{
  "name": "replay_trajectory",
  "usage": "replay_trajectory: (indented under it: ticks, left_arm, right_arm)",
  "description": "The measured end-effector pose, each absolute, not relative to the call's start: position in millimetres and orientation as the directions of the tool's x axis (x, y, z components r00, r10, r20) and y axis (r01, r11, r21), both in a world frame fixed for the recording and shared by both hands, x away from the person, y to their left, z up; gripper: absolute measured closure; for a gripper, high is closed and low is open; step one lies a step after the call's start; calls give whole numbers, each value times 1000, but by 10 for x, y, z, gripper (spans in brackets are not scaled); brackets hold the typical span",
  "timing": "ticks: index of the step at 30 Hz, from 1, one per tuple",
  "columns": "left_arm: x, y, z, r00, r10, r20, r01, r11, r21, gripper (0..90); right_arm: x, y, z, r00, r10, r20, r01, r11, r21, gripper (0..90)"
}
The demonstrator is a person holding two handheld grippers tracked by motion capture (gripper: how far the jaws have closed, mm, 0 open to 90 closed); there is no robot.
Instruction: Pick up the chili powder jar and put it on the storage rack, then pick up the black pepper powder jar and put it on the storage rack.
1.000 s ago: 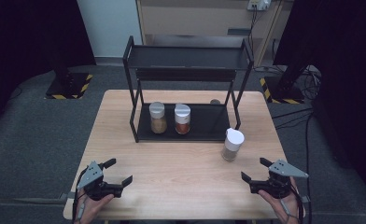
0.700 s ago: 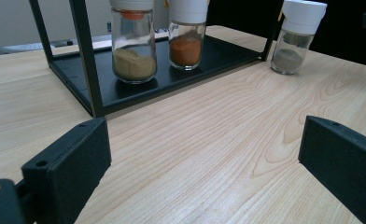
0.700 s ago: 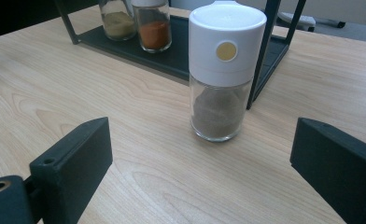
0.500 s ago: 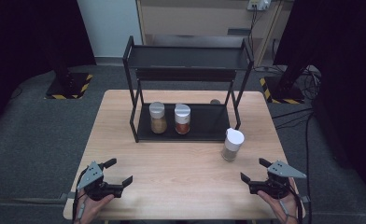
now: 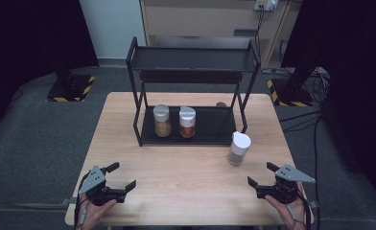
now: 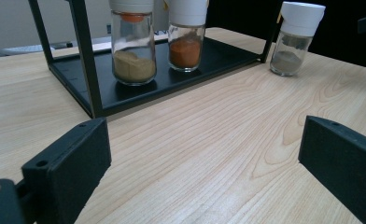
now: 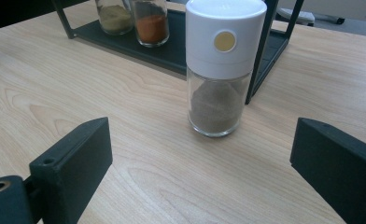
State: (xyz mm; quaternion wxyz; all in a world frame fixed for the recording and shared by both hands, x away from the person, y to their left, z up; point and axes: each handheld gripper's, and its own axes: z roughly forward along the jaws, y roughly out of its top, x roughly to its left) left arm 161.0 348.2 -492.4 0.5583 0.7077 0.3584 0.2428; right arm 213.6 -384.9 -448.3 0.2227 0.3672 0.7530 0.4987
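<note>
Both grippers rest low at the near edge of the table (image 5: 143,158), jaws spread wide and empty. Just ahead of the right gripper (image 5: 263,176) stands the white-capped spice jar (image 5: 238,148), upright on the wood. Farther ahead of the left gripper (image 5: 120,177), two jars (image 5: 162,120) sit on the black rack (image 5: 210,129).

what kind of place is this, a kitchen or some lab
Likely a lab or recording studio, not a kitchen: a lone wooden table with a black spice rack, dark curtains around it, and hazard-striped stand bases on grey carpet.
</note>
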Motion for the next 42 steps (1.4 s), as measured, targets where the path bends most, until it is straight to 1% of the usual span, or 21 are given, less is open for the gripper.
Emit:
replay_trajectory:
  ticks: [21, 33, 42]
  left_arm:
    - [1606, 3478, -4917, 626, 778, -54, 237, -124, 964, 14]
    - [1605, 3478, -4916, 622, 781, -55, 241, -123, 963, 14]
    - [1602, 3478, -4915, 620, 782, -55, 241, -123, 963, 14]
  right_arm:
    - [2085, -3867, -4443, -613, 789, 41, 321, 201, 925, 57]
    - [2088, -3889, -4225, -603, 797, 38, 328, 204, 922, 32]
    - [2158, -3846, -4053, -612, 790, 27, 325, 221, 919, 34]
